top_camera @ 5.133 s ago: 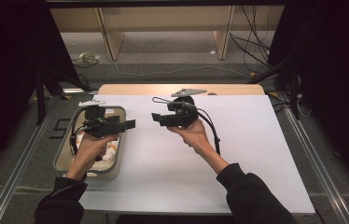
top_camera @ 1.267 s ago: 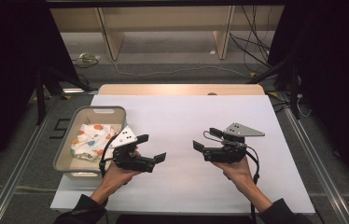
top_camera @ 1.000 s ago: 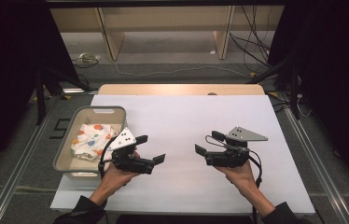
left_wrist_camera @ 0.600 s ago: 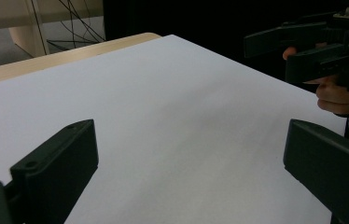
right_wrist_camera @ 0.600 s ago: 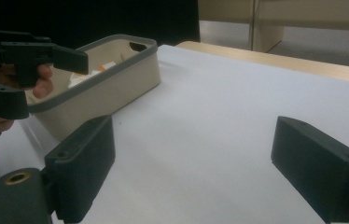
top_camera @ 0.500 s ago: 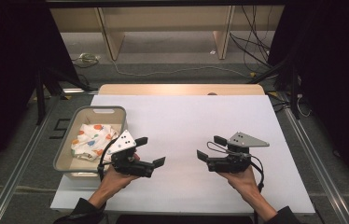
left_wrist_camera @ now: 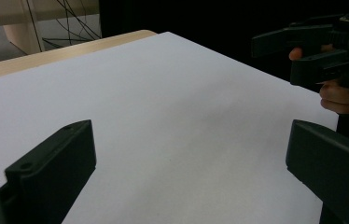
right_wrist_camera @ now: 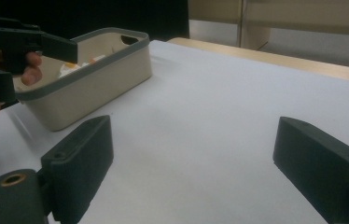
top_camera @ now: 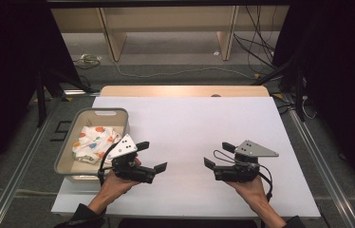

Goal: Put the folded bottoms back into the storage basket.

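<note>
Spotted cloth (top_camera: 92,142) lies crumpled, half hidden in the beige plastic bin (top_camera: 66,156); left hand-held gripper (top_camera: 152,156) and right hand-held gripper (top_camera: 218,155) both spread, empty.

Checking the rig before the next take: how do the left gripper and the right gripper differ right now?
The left gripper sits beside the bin holding a patterned cloth; the right gripper hangs over bare white table, far from the bin. The left one's plate looks white with dark dots and tilted; the right one's is grey and lies flatter. Both are open, empty, hand-held, and point toward each other.
</note>
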Available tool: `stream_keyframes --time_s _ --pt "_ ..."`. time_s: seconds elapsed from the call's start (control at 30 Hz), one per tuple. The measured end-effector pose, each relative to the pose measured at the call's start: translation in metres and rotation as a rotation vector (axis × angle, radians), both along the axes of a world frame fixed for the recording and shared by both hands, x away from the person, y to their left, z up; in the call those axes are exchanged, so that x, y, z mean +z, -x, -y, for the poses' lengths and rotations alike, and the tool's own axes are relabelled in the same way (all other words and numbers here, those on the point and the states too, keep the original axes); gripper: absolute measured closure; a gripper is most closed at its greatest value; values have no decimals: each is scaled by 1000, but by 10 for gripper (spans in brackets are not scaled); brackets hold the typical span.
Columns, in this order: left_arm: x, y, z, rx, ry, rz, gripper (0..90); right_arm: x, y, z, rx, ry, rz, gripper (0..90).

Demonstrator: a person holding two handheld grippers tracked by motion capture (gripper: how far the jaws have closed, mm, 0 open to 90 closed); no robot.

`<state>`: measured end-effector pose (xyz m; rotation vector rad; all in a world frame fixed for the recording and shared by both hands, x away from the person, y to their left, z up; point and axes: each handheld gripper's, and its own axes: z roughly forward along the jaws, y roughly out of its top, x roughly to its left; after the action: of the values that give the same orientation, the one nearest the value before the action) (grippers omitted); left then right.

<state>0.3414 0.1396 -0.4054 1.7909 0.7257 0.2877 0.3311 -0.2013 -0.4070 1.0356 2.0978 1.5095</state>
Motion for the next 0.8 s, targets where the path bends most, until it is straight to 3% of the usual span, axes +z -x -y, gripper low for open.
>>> stream_keyframes --time_s 0.8 --pt "2 12 0 -17 -1 1 6 -1 13 8 -27 6 -3 129"
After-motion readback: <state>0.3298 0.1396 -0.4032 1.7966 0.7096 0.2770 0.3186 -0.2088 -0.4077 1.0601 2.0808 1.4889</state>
